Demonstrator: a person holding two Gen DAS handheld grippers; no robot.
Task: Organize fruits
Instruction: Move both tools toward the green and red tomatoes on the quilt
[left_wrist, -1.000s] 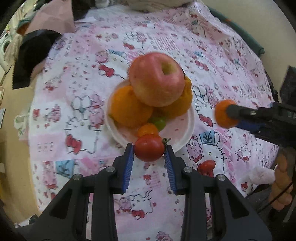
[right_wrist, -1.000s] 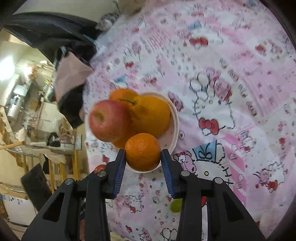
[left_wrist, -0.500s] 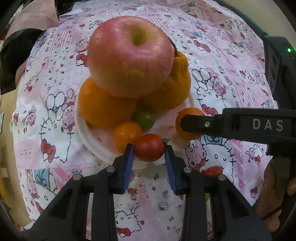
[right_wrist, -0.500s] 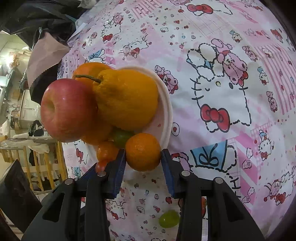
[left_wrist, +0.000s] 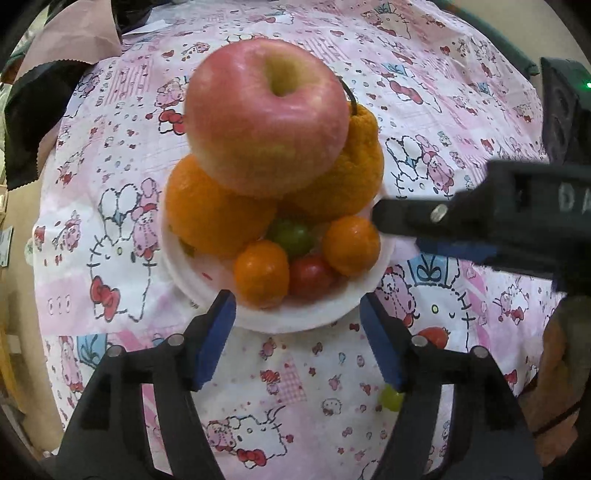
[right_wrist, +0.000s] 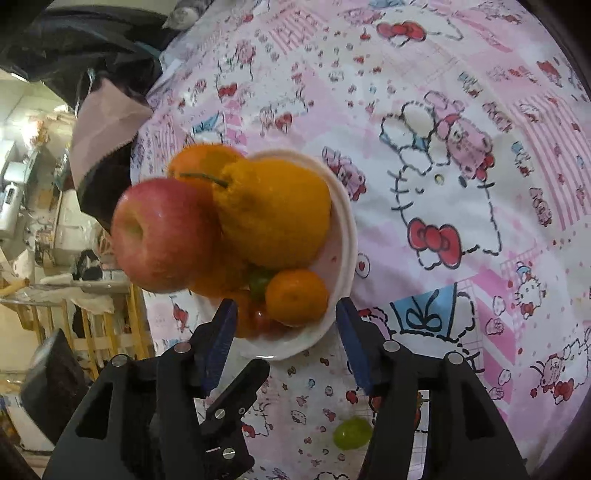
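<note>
On the bench (left_wrist: 303, 373), a pink cartoon-print cloth; cluttered shelving at far left, seen from my right wrist. White plate (left_wrist: 295, 317) at centre, piled: red apple (left_wrist: 266, 118) on top, two large oranges, small mandarin (right_wrist: 296, 291), tomato (left_wrist: 310, 275), green grape. My left claw (left_wrist: 297, 339) and right claw (right_wrist: 282, 341) have just been opening; both stand wide, gripping nothing, at the plate's near rim. Loose grape (right_wrist: 352, 432) lies near.

One apple (left_wrist: 267, 122), four oranges (left_wrist: 218, 210), two grapes (left_wrist: 291, 236).
</note>
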